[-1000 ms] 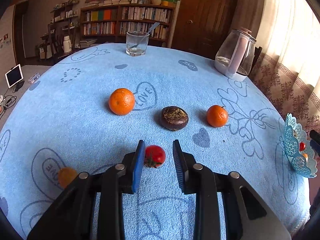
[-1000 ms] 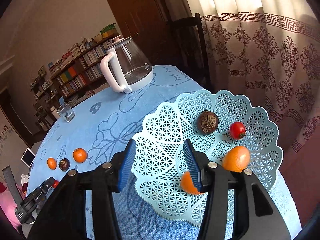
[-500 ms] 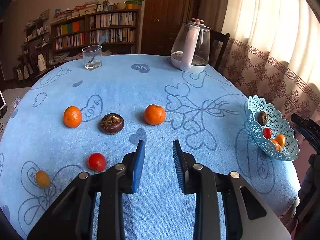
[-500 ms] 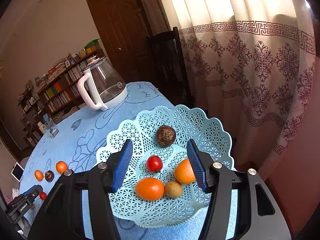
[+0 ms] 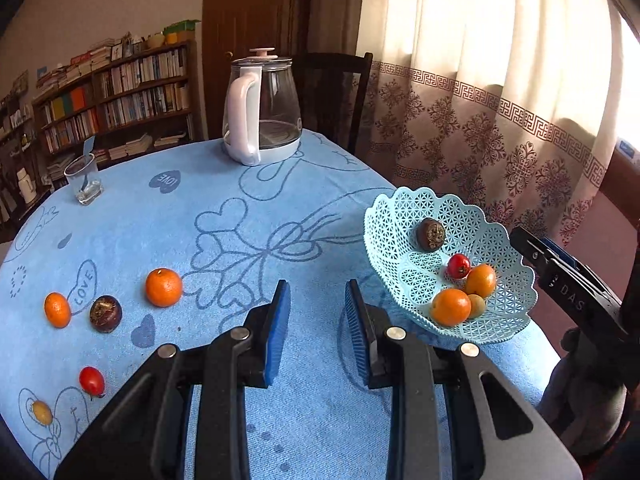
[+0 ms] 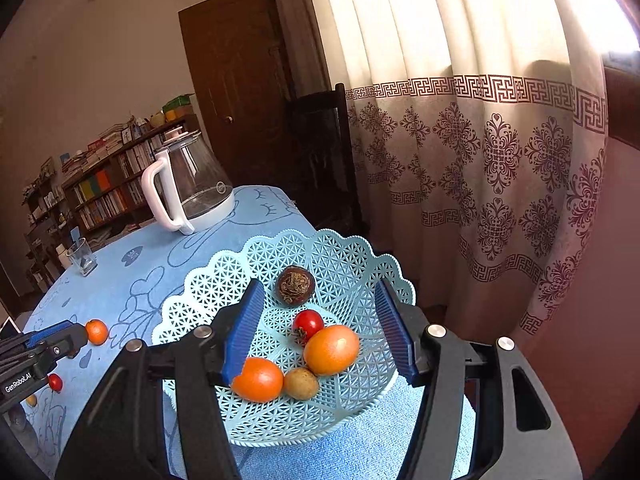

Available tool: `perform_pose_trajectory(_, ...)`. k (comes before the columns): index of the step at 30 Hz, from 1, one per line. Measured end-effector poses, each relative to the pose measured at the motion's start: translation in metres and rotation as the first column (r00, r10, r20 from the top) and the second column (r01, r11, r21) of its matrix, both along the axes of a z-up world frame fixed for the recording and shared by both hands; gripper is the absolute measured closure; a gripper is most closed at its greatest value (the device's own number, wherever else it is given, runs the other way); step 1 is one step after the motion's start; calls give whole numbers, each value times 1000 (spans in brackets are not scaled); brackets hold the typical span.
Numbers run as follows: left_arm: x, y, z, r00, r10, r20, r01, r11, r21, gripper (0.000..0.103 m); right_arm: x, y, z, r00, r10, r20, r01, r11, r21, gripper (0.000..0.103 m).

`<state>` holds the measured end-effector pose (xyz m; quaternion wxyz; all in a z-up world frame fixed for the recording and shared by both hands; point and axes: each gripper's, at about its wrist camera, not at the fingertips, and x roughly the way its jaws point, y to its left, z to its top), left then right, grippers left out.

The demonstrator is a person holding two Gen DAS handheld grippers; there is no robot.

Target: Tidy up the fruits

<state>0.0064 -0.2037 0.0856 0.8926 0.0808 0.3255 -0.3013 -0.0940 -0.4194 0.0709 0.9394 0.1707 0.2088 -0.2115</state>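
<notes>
Left gripper (image 5: 316, 332) empty, at its narrowest gap; right gripper (image 6: 320, 328) just been opening, empty over basket (image 6: 352, 264).

Glass kettle (image 5: 262, 108) and tumbler (image 5: 84, 178) on blue tablecloth (image 5: 248, 216); bookshelf (image 5: 116, 92), curtain (image 5: 492, 80) behind.

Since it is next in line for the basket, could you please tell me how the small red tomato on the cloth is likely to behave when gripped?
The red tomato looks round and glossy, so it may slip or roll away if nudged off-centre. Its skin looks thin, so a hard squeeze would probably bruise or split it. The towelling tablecloth should slow any rolling.
</notes>
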Motion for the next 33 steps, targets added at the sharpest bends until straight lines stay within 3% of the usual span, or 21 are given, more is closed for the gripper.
perform_pose_trajectory(4,-2,-19,-2,999,-42,-5,42,999,8,74,-2,-3,-1,1000,4,7,-4,1000,15,43)
perform_pose_trajectory(9,5,-10,-8,999,8,-42,-8,1000,7,72,-5,-8,-3,1000,-4,16,3,999,39,43)
perform_pose_trajectory(12,12,11,-11,996,78,-53,-78,997,-1,51,-5,-8,-5,1000,-1,14,0,999,43,43)
perform_pose_trajectory(15,17,38,-15,987,154,-45,-154,988,5,50,-6,-6,-3,1000,0,20,-1,999,37,43)
perform_pose_trajectory(20,27,96,-25,951,308,-42,-307,952,21,50,-5,-3,-4,1000,10,16,-10,999,35,43)
perform_pose_trajectory(27,46,162,-48,875,478,-78,-472,877,84,56,-4,0,-5,1000,18,14,-18,999,35,43)
perform_pose_trajectory(33,50,176,-64,859,497,-125,-488,867,100,64,-4,1,-5,1000,18,13,-18,999,40,43)
